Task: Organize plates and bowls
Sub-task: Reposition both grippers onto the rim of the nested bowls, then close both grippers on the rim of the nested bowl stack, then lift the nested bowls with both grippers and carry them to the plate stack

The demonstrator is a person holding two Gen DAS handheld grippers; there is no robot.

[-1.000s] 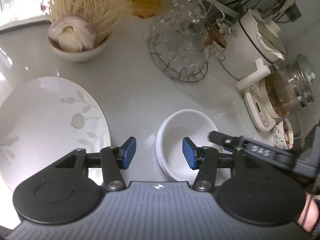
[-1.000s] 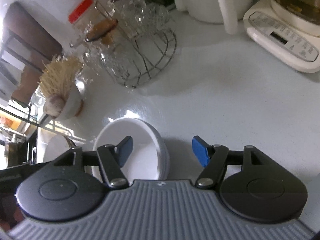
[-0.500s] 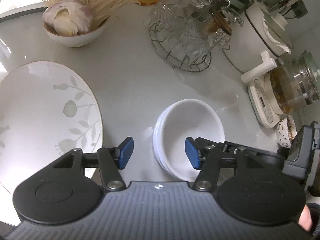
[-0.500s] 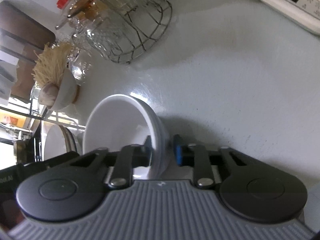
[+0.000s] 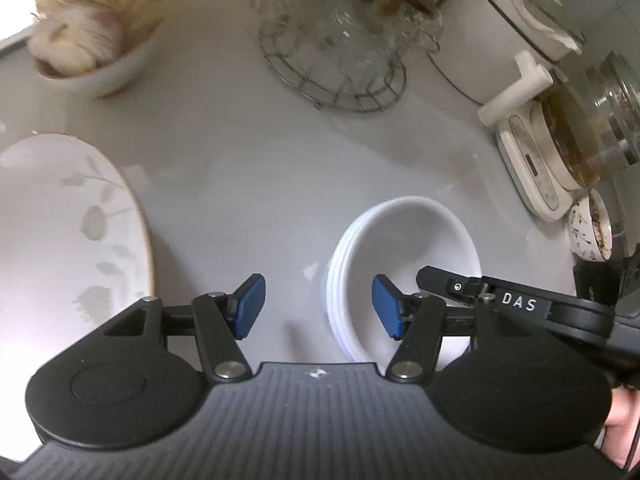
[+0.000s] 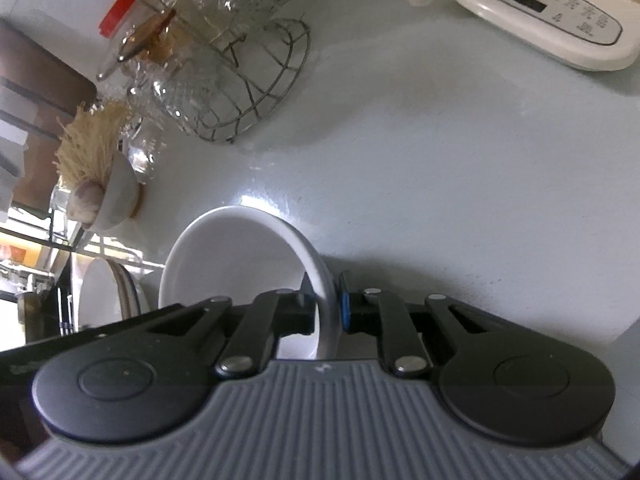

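Where the right gripper fills the bottom of the right wrist view, its jaws are seen pressed together on the rim of the top white bowl, one pad inside the wall and one outside. In the left wrist view the same bowl is shown seated in a stack of bowls at lower centre-right of the frame, on the pale countertop. Whether the held bowl has been raised clear of those beneath cannot be told. The left gripper is held spread and empty, its pads apart above the counter beside the stack, with one blue pad over the bowl's inside. A large plate with a leaf pattern lies at the left edge, well apart from the stack. The bowls are judged to be glazed ceramic: stiff, fairly heavy for a rim pinch, slippery and easily chipped, so a firm hold taken deep over the rim is advised, and a level lift, lest the nested bowl beneath be dragged along. Farther off, a wire basket of glassware stands at upper centre, a small bowl of garlic and dried noodles at upper left, and a kettle base at the right.
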